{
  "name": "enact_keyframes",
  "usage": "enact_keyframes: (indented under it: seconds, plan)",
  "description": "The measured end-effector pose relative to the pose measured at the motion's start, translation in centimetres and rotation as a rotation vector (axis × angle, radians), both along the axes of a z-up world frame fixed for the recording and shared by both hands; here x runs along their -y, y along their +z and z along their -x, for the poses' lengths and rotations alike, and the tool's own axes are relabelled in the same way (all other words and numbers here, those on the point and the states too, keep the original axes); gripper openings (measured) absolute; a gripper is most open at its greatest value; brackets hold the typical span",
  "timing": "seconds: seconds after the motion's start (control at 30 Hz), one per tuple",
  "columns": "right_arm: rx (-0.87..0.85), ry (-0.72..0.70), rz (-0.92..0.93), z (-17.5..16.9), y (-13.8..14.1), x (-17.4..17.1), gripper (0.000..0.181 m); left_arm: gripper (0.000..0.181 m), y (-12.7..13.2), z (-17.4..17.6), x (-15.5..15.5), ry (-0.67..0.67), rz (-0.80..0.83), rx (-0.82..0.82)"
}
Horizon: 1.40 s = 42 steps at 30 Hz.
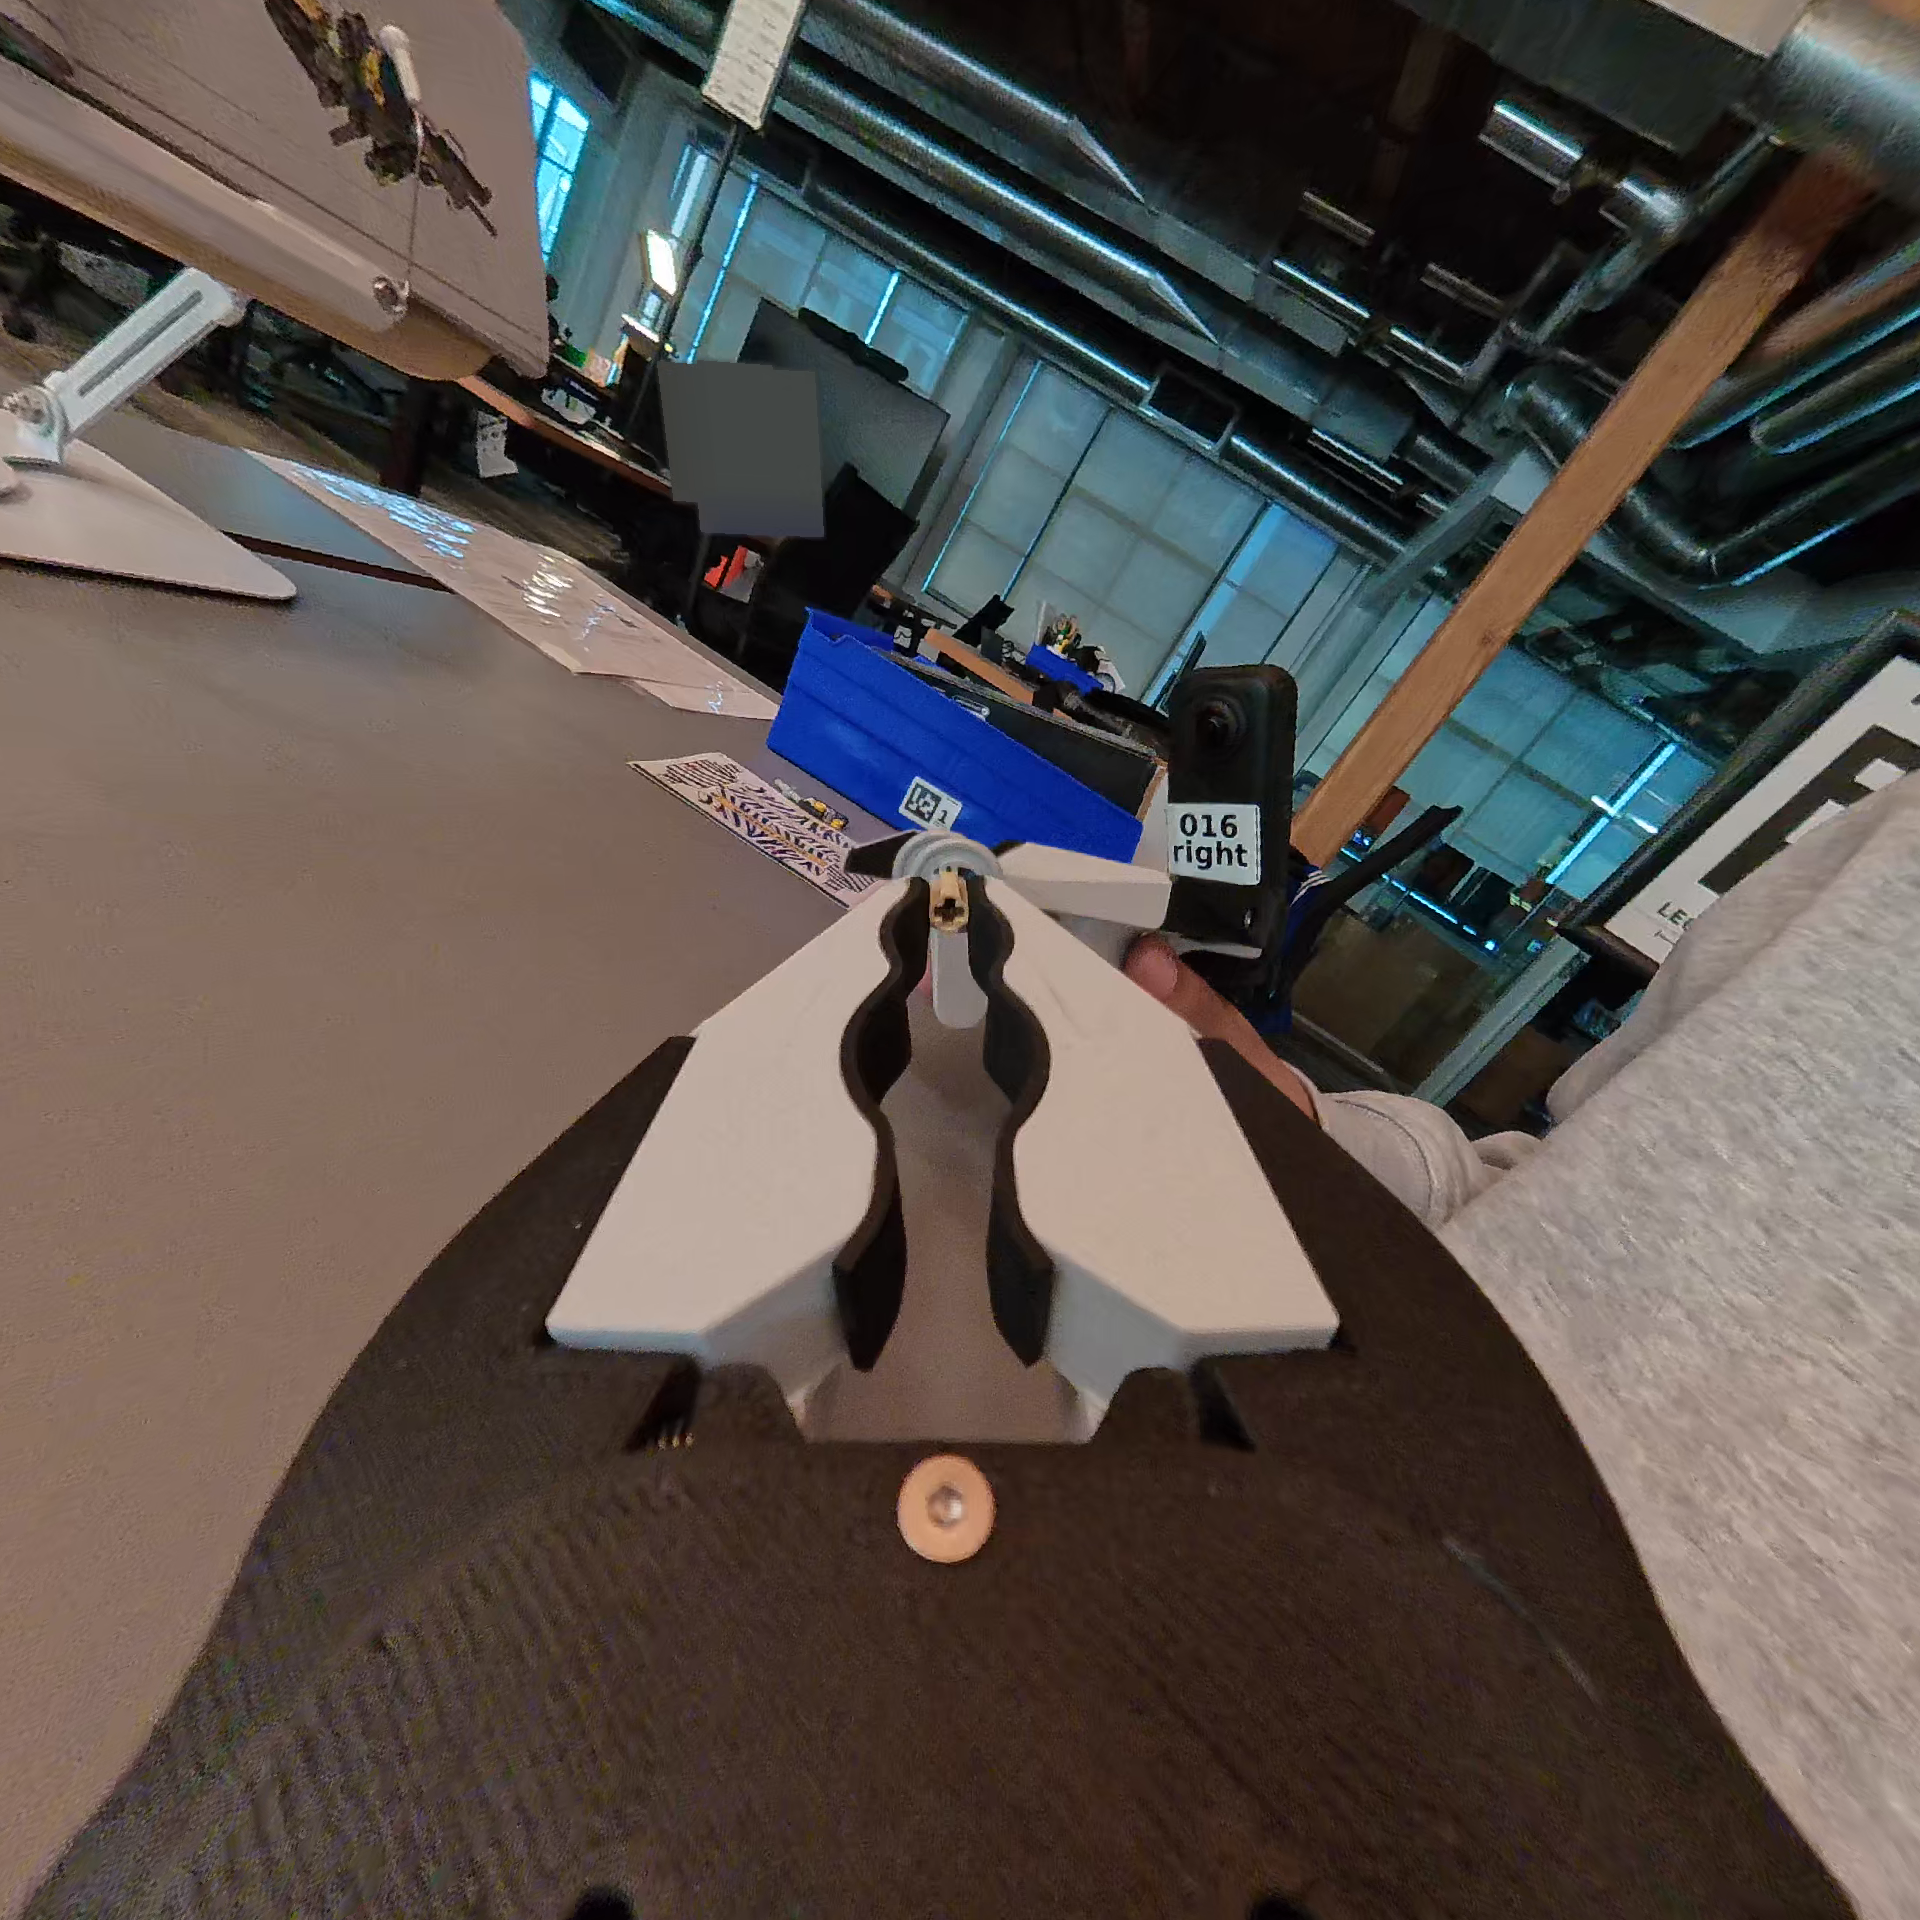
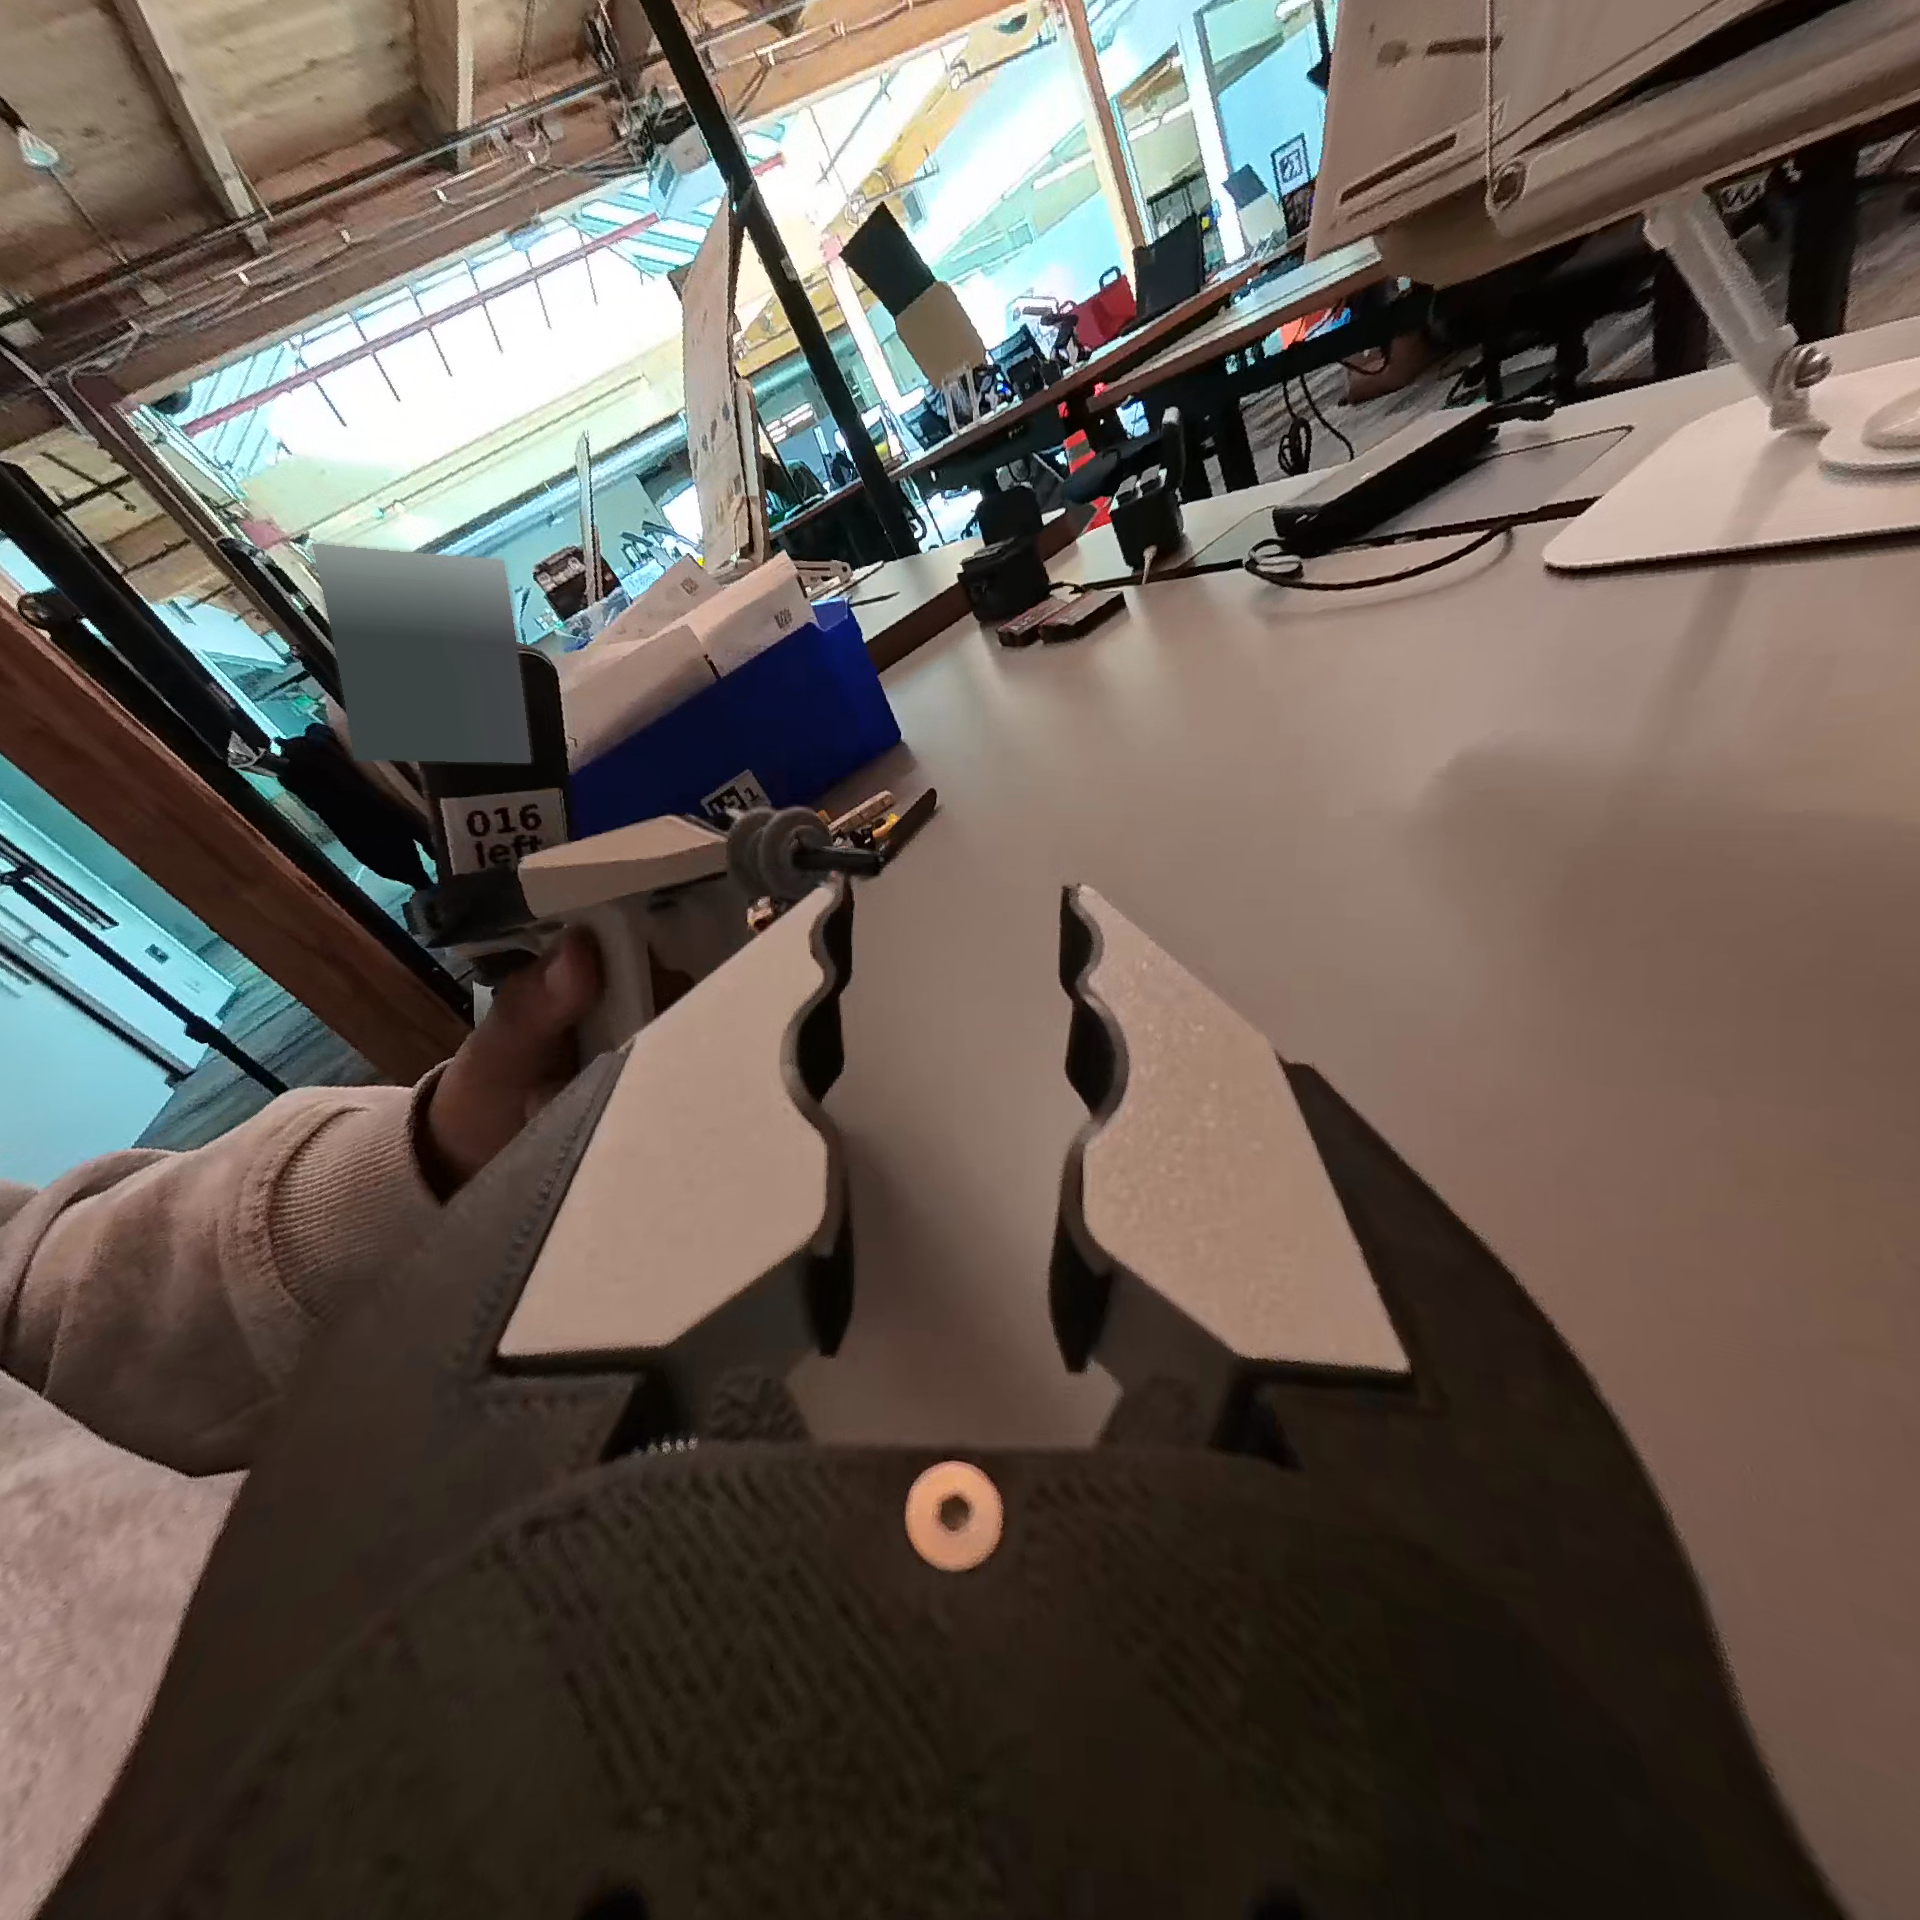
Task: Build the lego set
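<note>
My left gripper [image 1: 948, 902] is shut on a small lego assembly [image 1: 940, 862]: a tan pin, a grey round part and a black axle sticking out to the left. A light grey piece [image 1: 956, 982] hangs between the fingers. In the right wrist view the left gripper [image 2: 727, 847] holds the grey round parts [image 2: 774, 840] with the black axle [image 2: 844, 860] pointing at my right gripper's left fingertip. My right gripper [image 2: 956, 920] is open and empty, just above the grey table [image 2: 1351, 831]. It also shows in the left wrist view [image 1: 1091, 883], right behind the held assembly.
A blue bin [image 1: 935, 727] stands behind the grippers, also in the right wrist view [image 2: 748, 717]. Loose lego parts [image 2: 873, 816] and a patterned sheet [image 1: 748, 805] lie before it. A monitor stand base [image 2: 1745, 488], black devices and a cable [image 2: 1382, 488] sit farther back.
</note>
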State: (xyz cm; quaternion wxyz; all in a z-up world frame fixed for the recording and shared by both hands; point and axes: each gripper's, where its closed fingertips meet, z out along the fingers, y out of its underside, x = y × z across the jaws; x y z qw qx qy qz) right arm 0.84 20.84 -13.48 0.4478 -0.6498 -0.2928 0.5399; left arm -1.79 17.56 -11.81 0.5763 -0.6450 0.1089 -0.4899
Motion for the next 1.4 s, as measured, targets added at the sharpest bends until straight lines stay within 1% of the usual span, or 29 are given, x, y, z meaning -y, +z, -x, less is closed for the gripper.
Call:
enact_keyframes:
  seconds: [0.13, 0.3, 0.4, 0.6, 0.77, 0.97, 1.13, 1.4]
  plan:
    - [0.019, -0.008, -0.009, 0.1, -0.2, 0.0, 0.042, 0.004, 0.2, 0.7, -0.3, 0.027, 0.002, 0.019]
    - [0.035, -0.066, -0.076, -0.5, 0.4, -0.4, 0.047, 0.004, 0.2, 1.0, -0.4, 0.036, 0.017, 0.044]
    - [0.076, -0.097, -0.127, -0.3, -0.1, -0.6, 0.048, 0.004, 0.2, 1.0, -0.5, 0.028, 0.030, 0.051]
    - [0.140, -0.102, -0.206, 0.4, -0.4, 0.0, 0.049, 0.004, 0.3, 1.6, -0.7, 0.051, 0.039, 0.055]
    - [0.148, -0.112, -0.219, 0.5, -0.4, 0.1, 0.052, 0.004, -0.5, 1.5, -1.0, 0.073, 0.052, -0.002]
    - [0.143, -0.112, -0.198, 0.6, -0.4, 0.2, 0.058, 0.004, -1.0, 1.1, -0.9, 0.096, 0.030, -0.090]
    - [0.134, -0.099, -0.181, 0.8, -0.4, 0.5, 0.061, 0.004, -1.4, 0.9, -1.0, 0.104, 0.034, -0.111]
    - [0.119, -0.076, -0.167, 1.0, -0.2, 0.9, 0.062, 0.004, -1.9, 0.6, -1.0, 0.107, 0.037, -0.156]
